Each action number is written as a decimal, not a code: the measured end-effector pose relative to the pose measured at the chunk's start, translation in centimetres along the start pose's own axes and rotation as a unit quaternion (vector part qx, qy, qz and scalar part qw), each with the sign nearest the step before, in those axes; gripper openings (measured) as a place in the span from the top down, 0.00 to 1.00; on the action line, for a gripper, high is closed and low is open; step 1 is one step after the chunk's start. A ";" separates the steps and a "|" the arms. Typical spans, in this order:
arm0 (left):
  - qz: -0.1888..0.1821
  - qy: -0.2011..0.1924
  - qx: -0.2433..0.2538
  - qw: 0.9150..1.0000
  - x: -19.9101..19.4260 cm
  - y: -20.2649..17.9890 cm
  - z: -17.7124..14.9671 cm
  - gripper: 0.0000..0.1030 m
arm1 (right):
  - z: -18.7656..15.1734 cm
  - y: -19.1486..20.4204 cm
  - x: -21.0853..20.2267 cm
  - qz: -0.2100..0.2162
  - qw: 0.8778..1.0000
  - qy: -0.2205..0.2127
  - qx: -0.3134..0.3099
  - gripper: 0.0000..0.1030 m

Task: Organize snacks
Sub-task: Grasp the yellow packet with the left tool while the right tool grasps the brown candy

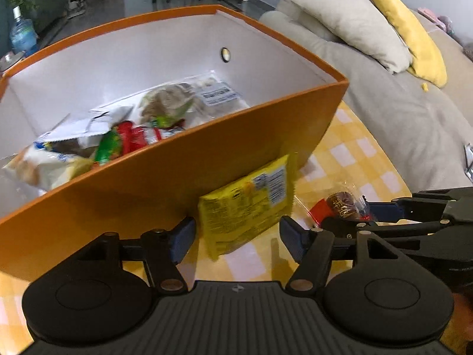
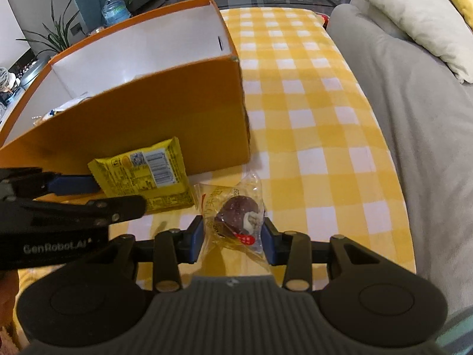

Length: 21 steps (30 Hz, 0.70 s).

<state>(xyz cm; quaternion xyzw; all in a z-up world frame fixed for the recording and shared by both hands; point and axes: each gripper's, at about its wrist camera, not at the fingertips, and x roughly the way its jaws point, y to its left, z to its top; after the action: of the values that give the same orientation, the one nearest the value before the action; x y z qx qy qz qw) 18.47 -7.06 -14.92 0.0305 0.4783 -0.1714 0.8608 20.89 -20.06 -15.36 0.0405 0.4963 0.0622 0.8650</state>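
Observation:
An orange box with a white inside holds several snack packets; it also shows in the right wrist view. A yellow snack packet leans against the box's near wall, also seen in the right wrist view. My left gripper is open, its jaws on either side of the packet's lower end without gripping it. My right gripper is shut on a clear-wrapped brown pastry, low over the table; the pastry also shows in the left wrist view.
A yellow-and-white checked tablecloth covers the table. A grey sofa with beige and yellow cushions runs along the table's right side. A water bottle and plants stand far behind.

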 end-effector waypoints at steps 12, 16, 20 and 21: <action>-0.059 0.018 0.017 0.998 -1.3 -1.1 -0.7 0.63 | 0.4 -0.9 -0.1 0.019 0.999 -0.009 0.027 0.63; -0.096 0.023 -0.001 0.995 -2.0 -1.3 -0.9 0.65 | 0.2 -1.0 0.0 0.029 0.999 -0.001 0.030 0.63; -0.096 0.017 -0.009 0.995 -1.8 -1.5 -0.3 0.65 | -0.2 -1.2 0.0 0.036 0.999 0.010 0.038 0.63; -0.095 0.014 -0.010 0.995 -1.8 -1.6 -0.1 0.65 | -0.2 -1.6 -0.1 0.038 0.998 0.012 0.049 0.63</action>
<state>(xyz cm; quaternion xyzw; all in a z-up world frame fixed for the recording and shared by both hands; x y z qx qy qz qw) 16.99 -8.03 -13.32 -0.0212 0.4928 -0.2470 0.8341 20.77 -21.62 -15.63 0.1006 0.5074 0.0715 0.8528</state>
